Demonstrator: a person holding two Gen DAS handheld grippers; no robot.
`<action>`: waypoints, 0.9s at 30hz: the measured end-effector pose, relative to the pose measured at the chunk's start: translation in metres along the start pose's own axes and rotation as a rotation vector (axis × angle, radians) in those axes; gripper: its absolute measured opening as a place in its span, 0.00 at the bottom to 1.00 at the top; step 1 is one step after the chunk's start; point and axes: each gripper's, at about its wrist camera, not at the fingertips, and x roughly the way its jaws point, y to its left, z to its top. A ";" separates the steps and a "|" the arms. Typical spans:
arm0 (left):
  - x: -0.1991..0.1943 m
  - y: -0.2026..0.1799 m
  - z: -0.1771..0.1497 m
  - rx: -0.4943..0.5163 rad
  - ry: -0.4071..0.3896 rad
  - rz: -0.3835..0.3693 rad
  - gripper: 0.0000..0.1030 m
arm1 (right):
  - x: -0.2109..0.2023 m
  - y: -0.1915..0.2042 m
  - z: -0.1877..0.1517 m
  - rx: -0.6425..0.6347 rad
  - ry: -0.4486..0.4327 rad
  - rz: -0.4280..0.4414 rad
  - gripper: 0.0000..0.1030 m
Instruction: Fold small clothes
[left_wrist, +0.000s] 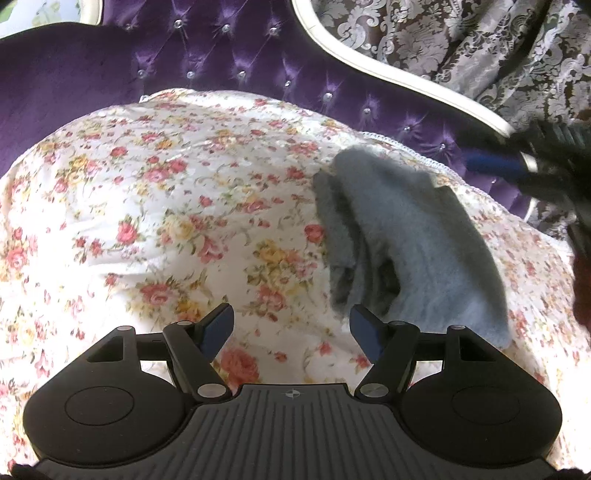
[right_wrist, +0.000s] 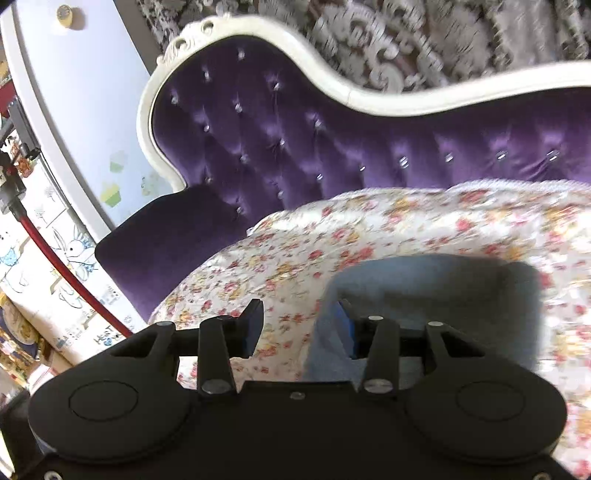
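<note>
A small grey-blue fuzzy garment (left_wrist: 413, 240) lies folded over on the floral sheet (left_wrist: 166, 192), to the right of centre in the left wrist view. My left gripper (left_wrist: 291, 328) is open and empty, just in front of the garment's near-left edge. In the right wrist view the same garment (right_wrist: 443, 295) lies under and beyond my right gripper (right_wrist: 301, 328). That gripper is open; its right finger (right_wrist: 347, 332) sits over the cloth and its left finger over the sheet. The right gripper's body shows blurred at the far right of the left wrist view (left_wrist: 546, 166).
The floral sheet (right_wrist: 369, 229) covers a purple tufted sofa (left_wrist: 221, 48) with a white carved frame (right_wrist: 258, 40). Patterned curtains (left_wrist: 461, 44) hang behind. A white wall with stickers (right_wrist: 85, 129) and a red-handled tool (right_wrist: 55, 266) stand at the left.
</note>
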 end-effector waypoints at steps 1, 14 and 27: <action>0.001 -0.001 0.003 0.002 0.001 -0.004 0.66 | -0.005 -0.002 -0.005 -0.022 0.002 -0.023 0.53; 0.014 -0.012 0.048 -0.008 0.023 -0.031 0.66 | -0.006 0.093 -0.127 -0.724 0.040 -0.197 0.66; 0.034 -0.022 0.064 -0.050 0.124 -0.213 0.66 | 0.013 0.085 -0.127 -0.688 -0.071 -0.300 0.13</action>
